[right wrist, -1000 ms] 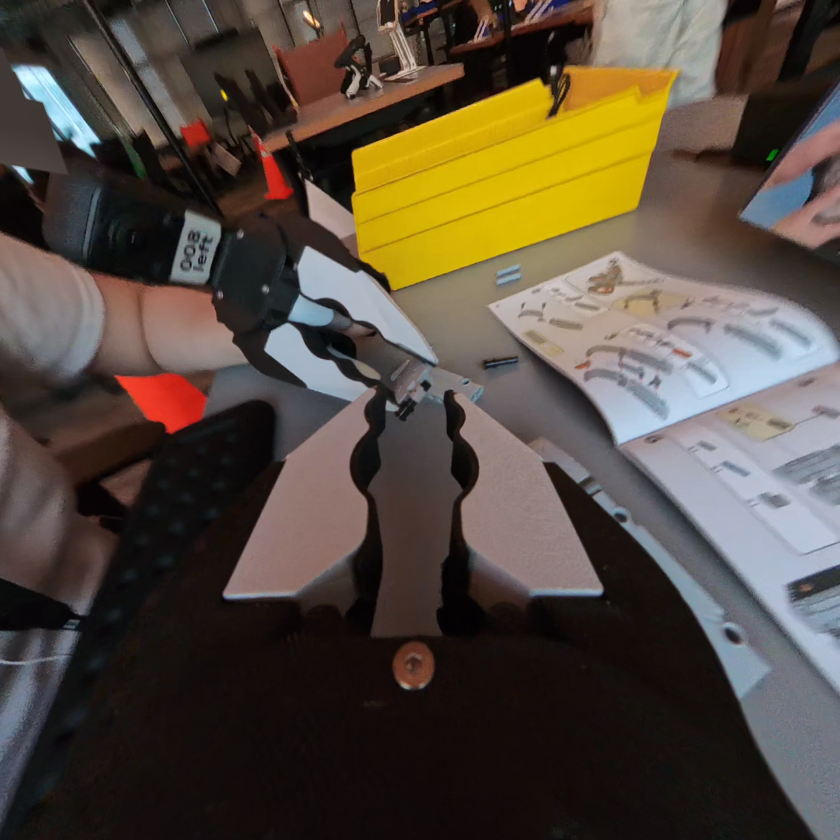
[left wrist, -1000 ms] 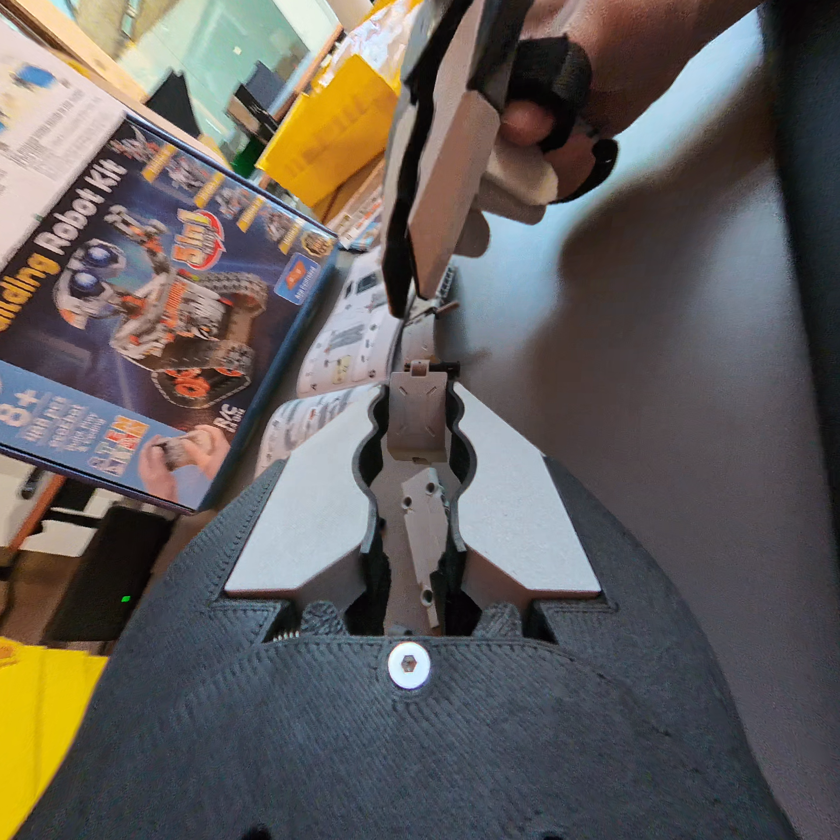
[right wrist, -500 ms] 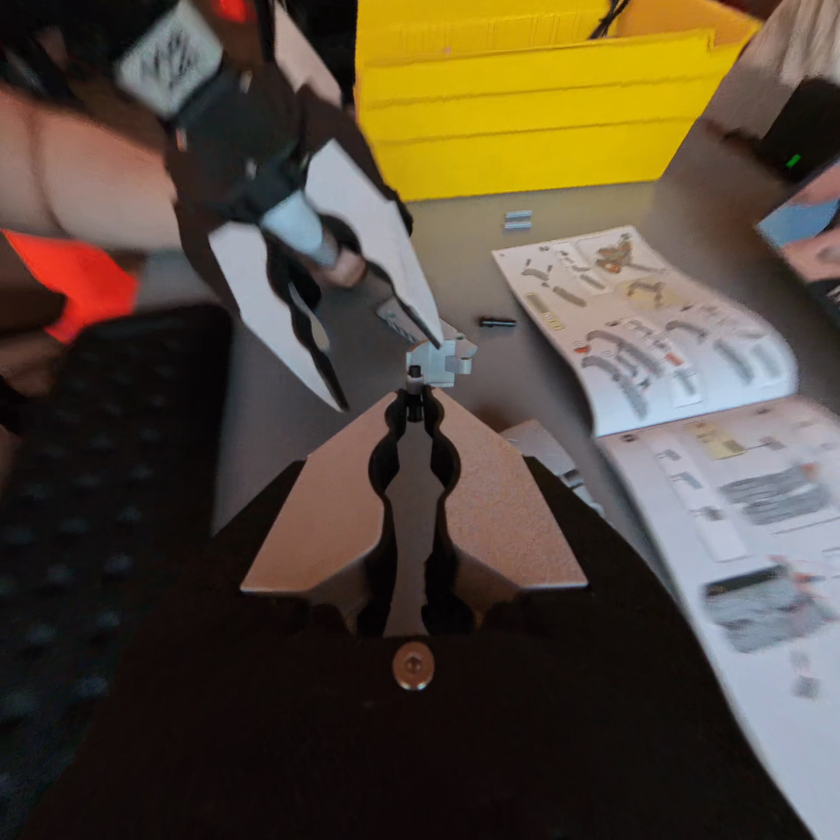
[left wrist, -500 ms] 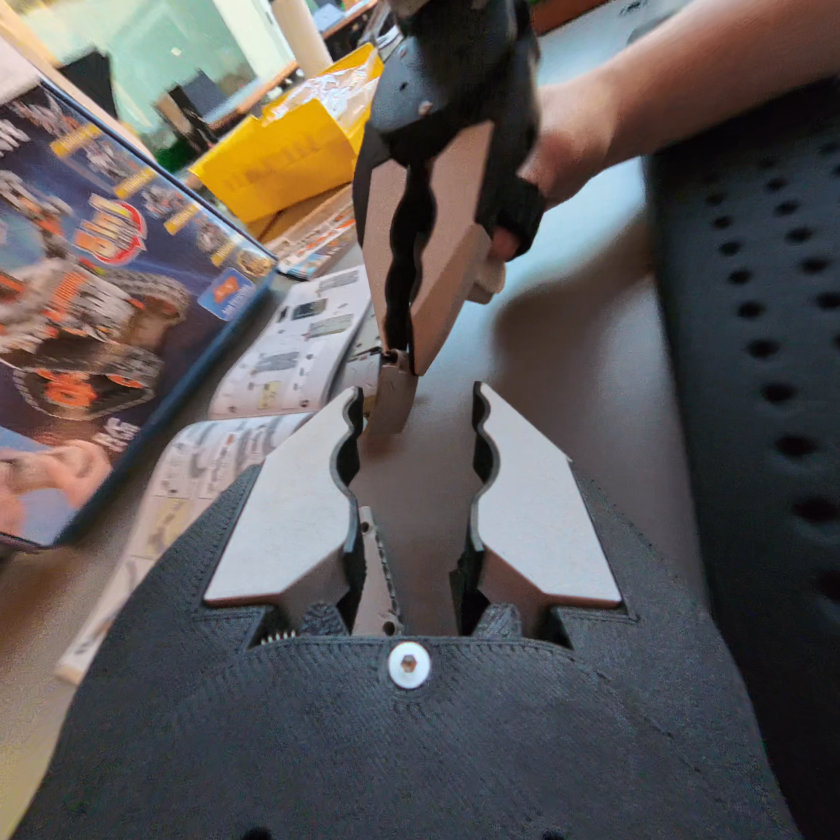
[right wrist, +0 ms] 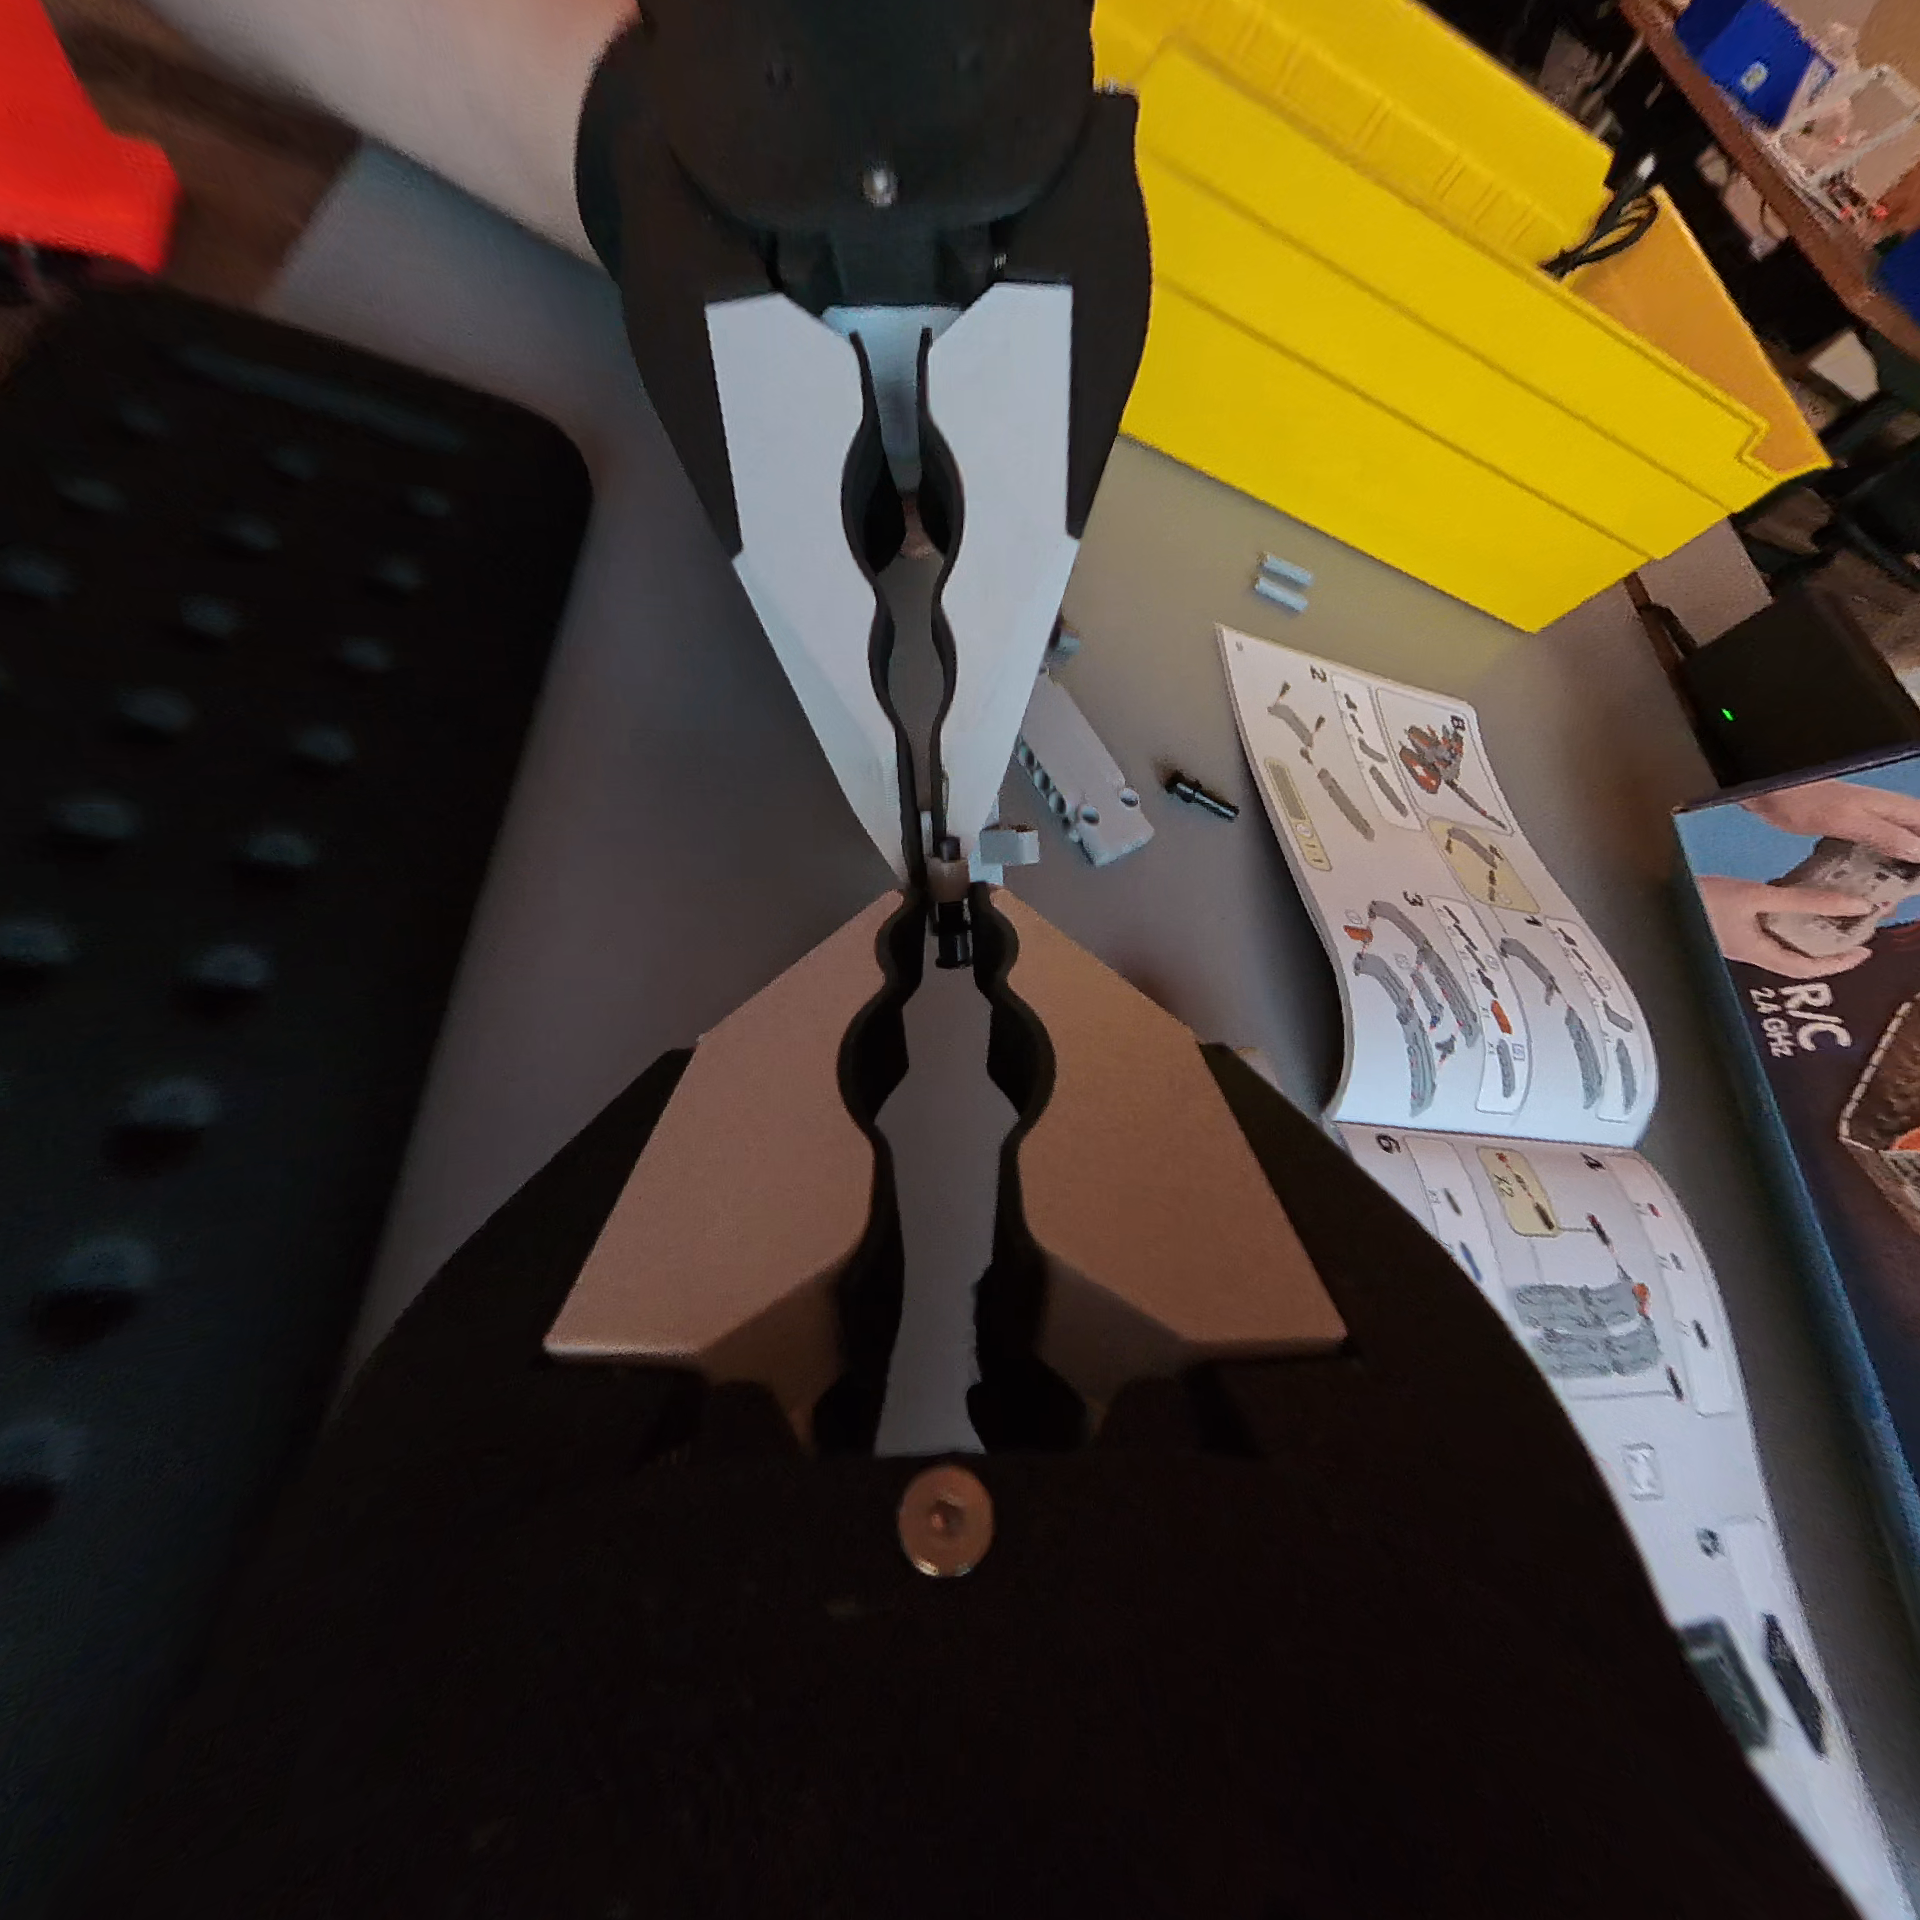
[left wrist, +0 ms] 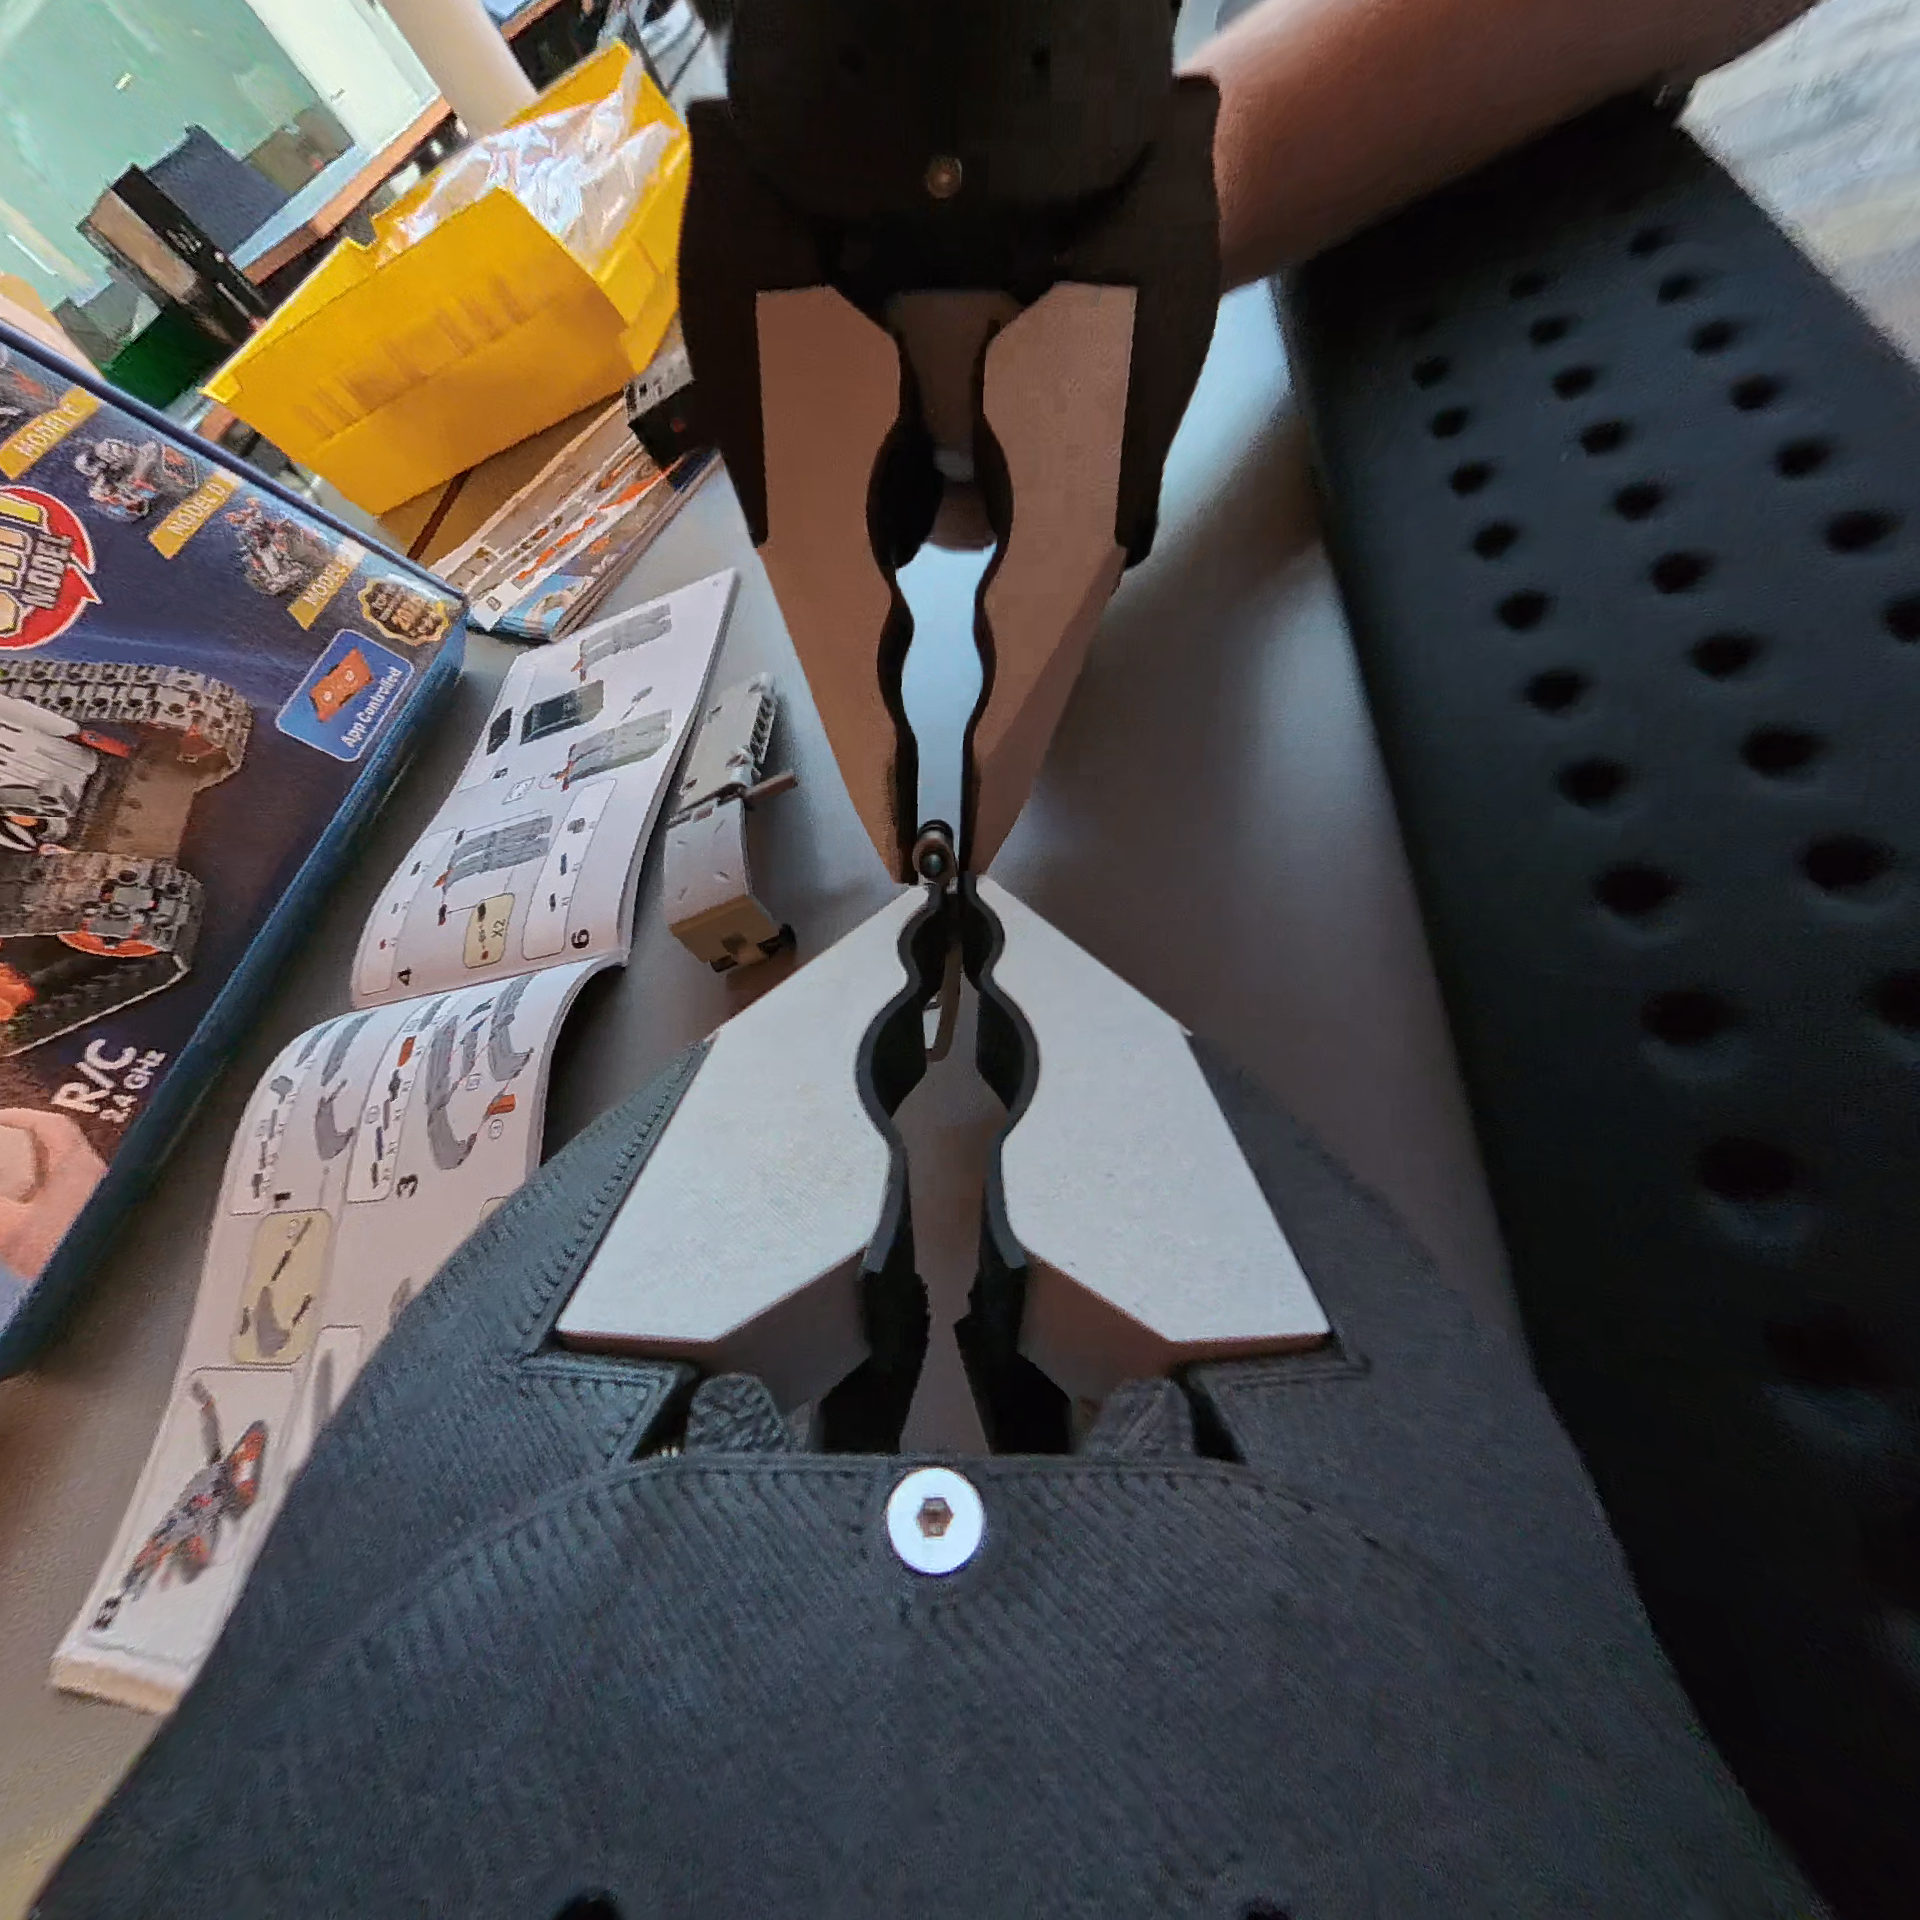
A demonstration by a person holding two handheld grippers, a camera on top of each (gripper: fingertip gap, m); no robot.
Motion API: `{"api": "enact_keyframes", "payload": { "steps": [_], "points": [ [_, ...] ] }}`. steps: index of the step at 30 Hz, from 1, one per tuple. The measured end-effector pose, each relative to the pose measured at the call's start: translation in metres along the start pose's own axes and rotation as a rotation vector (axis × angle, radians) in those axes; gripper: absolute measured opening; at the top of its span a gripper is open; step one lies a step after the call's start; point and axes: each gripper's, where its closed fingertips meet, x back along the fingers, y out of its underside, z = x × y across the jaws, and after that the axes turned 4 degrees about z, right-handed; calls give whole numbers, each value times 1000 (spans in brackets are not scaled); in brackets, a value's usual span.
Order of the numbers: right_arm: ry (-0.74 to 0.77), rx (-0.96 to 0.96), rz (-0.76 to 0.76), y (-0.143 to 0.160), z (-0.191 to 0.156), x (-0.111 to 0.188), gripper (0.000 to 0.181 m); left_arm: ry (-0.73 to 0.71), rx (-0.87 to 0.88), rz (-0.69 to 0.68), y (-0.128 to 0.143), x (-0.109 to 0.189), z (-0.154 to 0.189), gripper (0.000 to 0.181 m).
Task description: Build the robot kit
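Black pin (right wrist: 950,928) between right jaws.

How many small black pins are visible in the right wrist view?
2. One black pin is pinched at the tips of the right claw; a loose pin lies on the table, near the open booklet. Others may be hidden behind the claws.

Each wrist view is taken close above the grey table (left wrist: 1226,790), facing the opposite gripper tip to tip. The open instruction booklet (left wrist: 540,831) (right wrist: 1455,935) beside that meeting point is shared by both views.
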Motion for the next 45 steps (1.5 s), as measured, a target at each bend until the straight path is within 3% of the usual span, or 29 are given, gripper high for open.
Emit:
{"api": "enact_keyframes", "payload": {
  "steps": [7,15,17,20,24,45],
  "points": [
    [-88,-85,78,-8,-4,8,6,49,75,97,-13,6,3,0],
    [-162,-200,74,-8,-11,9,5,61,53,98,-14,7,8,0],
    [-197,-215,75,-8,-16,10,5,116,130,84,-15,7,12,0],
    [-234,-277,146,-18,-13,18,5,174,273,170,-29,11,9,0],
    [-275,-306,141,-16,-19,21,5,211,321,179,-32,9,13,0],
    [-273,-399,139,-12,-16,27,6,175,354,165,-33,8,6,1]
  ]
}}
